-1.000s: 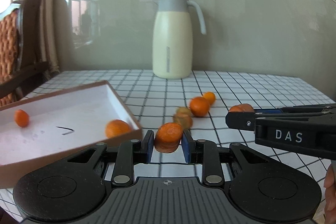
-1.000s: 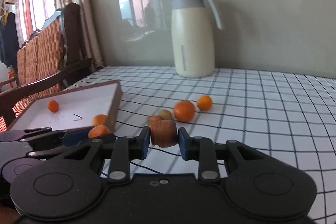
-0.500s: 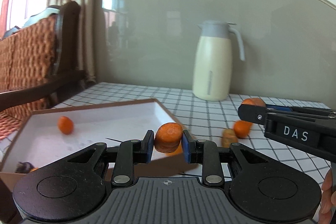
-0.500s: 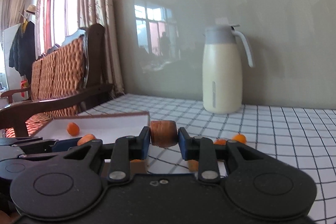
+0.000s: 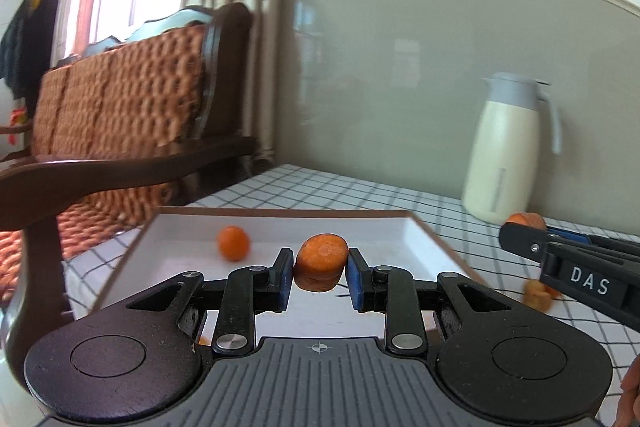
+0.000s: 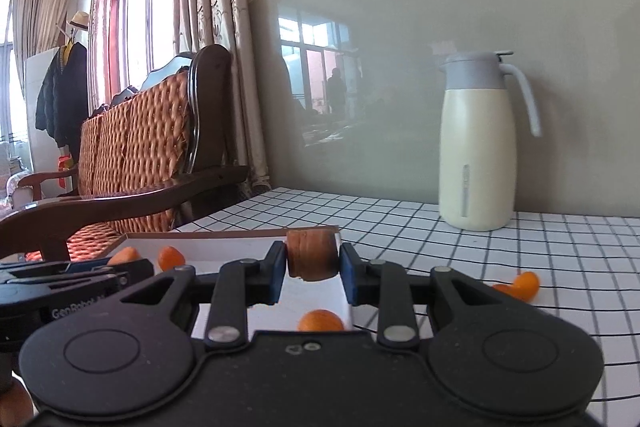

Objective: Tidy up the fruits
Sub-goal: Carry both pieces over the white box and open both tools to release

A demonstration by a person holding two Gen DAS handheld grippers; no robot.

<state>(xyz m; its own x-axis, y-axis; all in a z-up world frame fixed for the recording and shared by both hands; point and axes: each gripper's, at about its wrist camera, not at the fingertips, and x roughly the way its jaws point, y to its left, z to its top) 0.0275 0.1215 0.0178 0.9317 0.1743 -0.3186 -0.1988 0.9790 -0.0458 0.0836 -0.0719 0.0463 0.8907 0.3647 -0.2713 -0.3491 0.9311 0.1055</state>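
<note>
While both tongs clamp, each carrot chunk (image 5: 321,261) sits between pads.

Black grippers, blue-padded fingers (image 5: 285,273), silver screws, "DAS" marking.

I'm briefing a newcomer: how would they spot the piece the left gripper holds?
Find the shallow white cardboard tray on the checked tablecloth. Above it, the left gripper clamps an orange carrot chunk; its flat cut face differs from the small round orange fruit lying inside.
</note>
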